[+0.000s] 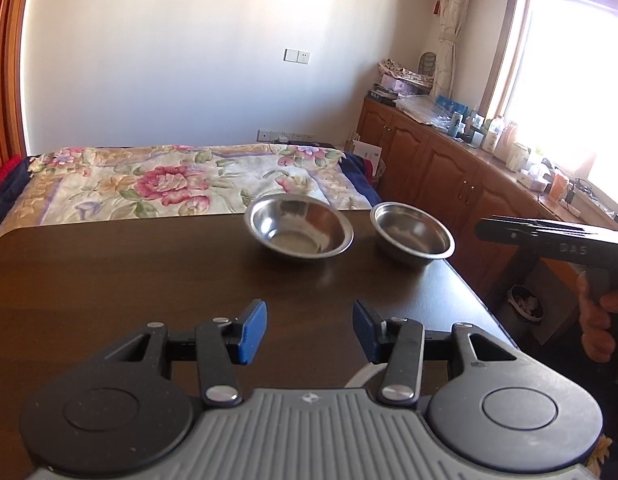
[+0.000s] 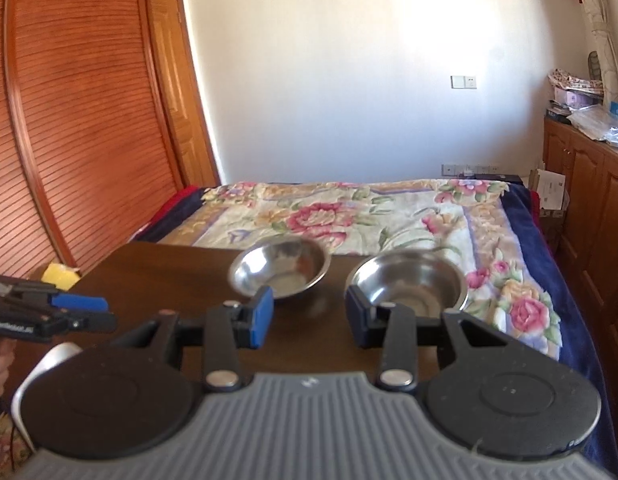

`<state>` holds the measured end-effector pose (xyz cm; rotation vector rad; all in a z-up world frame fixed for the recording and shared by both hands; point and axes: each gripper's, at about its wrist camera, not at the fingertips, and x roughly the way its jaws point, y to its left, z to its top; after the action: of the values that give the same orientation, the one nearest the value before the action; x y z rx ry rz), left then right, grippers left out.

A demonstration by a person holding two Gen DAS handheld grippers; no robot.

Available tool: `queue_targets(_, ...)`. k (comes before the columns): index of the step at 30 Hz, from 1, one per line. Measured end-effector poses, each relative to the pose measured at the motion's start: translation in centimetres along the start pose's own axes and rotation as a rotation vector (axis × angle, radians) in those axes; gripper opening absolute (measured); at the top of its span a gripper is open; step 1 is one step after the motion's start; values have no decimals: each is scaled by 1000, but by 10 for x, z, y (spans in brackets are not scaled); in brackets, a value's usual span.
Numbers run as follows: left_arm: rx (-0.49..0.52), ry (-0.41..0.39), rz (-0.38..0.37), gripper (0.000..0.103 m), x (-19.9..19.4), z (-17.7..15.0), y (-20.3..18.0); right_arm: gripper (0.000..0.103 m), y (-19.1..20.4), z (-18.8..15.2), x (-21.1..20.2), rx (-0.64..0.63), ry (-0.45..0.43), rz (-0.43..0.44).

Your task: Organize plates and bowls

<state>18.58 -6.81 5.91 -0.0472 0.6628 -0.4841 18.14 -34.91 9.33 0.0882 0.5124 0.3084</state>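
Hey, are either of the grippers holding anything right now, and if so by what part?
Nothing is held. The left gripper and right gripper both stand open with empty gaps, short of the two steel bowls on the table.

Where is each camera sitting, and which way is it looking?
Left wrist view: on the left gripper, facing across the table to the bed; the right gripper and hand show at right.
Right wrist view: on the right gripper, facing the same way; the left gripper shows at left.
Both share the two steel bowls, bed and wall.
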Motion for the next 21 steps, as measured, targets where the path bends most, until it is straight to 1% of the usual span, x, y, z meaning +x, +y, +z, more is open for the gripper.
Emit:
queue_targets(3,-2,11,-21,51,13,7,-4,42,-12,3,10,8,-11,-28)
queue_targets(8,14,27,-9,51,38,19,-11,42,-36,5,30,45,13,-47)
queue_targets(13,2,43,21,51,62,29,-9,42,-48,14,53,59,36,-25)
queue_targets(21,-18,52,70,51,94,47,2,42,-48,27,86,73,60,51)
